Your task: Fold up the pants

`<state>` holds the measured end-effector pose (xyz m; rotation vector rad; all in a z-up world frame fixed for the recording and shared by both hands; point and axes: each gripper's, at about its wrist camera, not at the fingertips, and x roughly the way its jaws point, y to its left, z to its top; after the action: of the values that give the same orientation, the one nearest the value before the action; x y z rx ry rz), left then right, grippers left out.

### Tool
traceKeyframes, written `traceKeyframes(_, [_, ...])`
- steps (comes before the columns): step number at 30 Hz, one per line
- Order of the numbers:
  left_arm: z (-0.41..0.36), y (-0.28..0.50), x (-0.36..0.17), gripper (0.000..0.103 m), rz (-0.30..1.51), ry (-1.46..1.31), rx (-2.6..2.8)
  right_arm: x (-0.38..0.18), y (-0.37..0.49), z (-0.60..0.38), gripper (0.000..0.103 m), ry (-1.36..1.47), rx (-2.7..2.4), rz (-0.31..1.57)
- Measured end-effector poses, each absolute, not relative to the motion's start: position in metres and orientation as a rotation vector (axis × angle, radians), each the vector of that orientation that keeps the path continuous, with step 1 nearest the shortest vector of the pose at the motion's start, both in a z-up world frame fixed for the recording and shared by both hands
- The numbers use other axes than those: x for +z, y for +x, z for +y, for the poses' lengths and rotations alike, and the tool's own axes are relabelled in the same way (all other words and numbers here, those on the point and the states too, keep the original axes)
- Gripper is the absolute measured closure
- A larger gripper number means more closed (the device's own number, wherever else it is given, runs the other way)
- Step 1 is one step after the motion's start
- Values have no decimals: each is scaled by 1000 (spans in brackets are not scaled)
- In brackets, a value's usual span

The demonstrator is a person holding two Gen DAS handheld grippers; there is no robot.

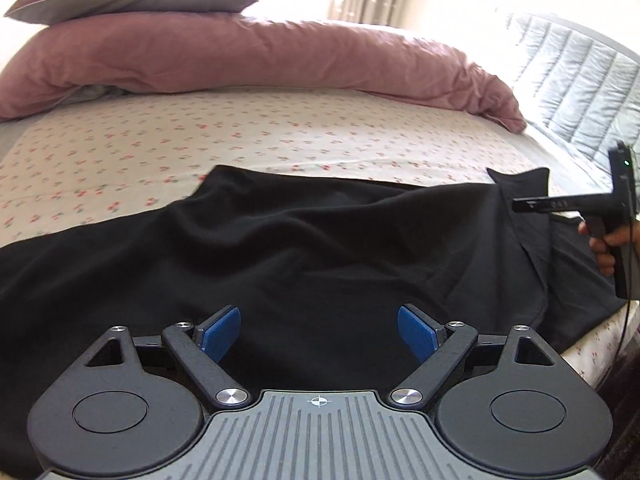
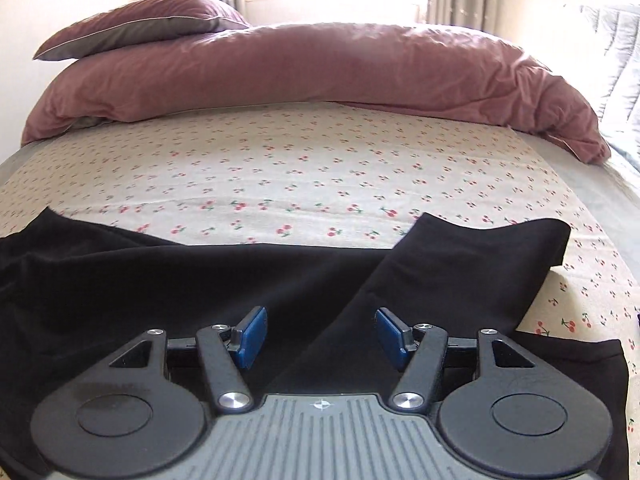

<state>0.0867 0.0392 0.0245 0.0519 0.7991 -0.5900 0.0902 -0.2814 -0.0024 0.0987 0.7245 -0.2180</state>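
We are holding our left gripper (image 1: 319, 334) over the black pants (image 1: 280, 248), its blue pads spread wide with nothing between them but the cloth lying below, and our right gripper (image 2: 319, 336) is likewise standing open and gripping nothing above a folded-over flap of the same fabric. The pants are lying rumpled across the near side of the cherry-print sheet (image 2: 300, 168), well apart from the pink duvet (image 2: 320, 68) and the pillow (image 2: 140, 28) resting on it at the far side. In the left wrist view we are seeing our right hand (image 1: 608, 244) holding its gripper's handle at the right edge, over the pants.
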Motion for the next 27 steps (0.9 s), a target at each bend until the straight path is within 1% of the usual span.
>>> traceKeyframes(2, [17, 90, 20, 15, 780, 74, -657, -8, 96, -294, 44, 131, -258, 727])
traceKeyframes(5, [-5, 91, 8, 15, 702, 69, -737, -15, 109, -308, 44, 167, -303, 721])
traceKeyframes(8, [-20, 90, -7, 15, 693, 80, -768, -21, 118, -316, 44, 188, -323, 714])
traceKeyframes(9, [-26, 91, -10, 15, 693, 95, -771, -24, 123, -320, 46, 198, -331, 718])
traceKeyframes(11, [-33, 88, -15, 15, 680, 111, -783, -29, 126, -322, 54, 197, -353, 713])
traceKeyframes(12, [-36, 86, -16, 15, 675, 112, -788, -31, 127, -322, 66, 178, -366, 704])
traceKeyframes(13, [-41, 85, -17, 15, 673, 109, -795, -32, 128, -322, 82, 160, -375, 697])
traceKeyframes(14, [-44, 83, -18, 15, 670, 105, -806, -31, 128, -322, 92, 150, -374, 695])
traceKeyframes(15, [-48, 81, -17, 15, 662, 100, -819, -29, 127, -323, 96, 149, -382, 699])
traceKeyframes(16, [-52, 78, -17, 15, 652, 97, -834, -27, 125, -323, 99, 153, -395, 702])
traceKeyframes(22, [-75, 54, -13, 15, 602, 83, -983, 2, 79, -330, 99, 186, -449, 617])
traceKeyframes(27, [-90, 32, -19, 20, 600, 137, -1091, 16, 17, -357, 99, 293, -520, 567])
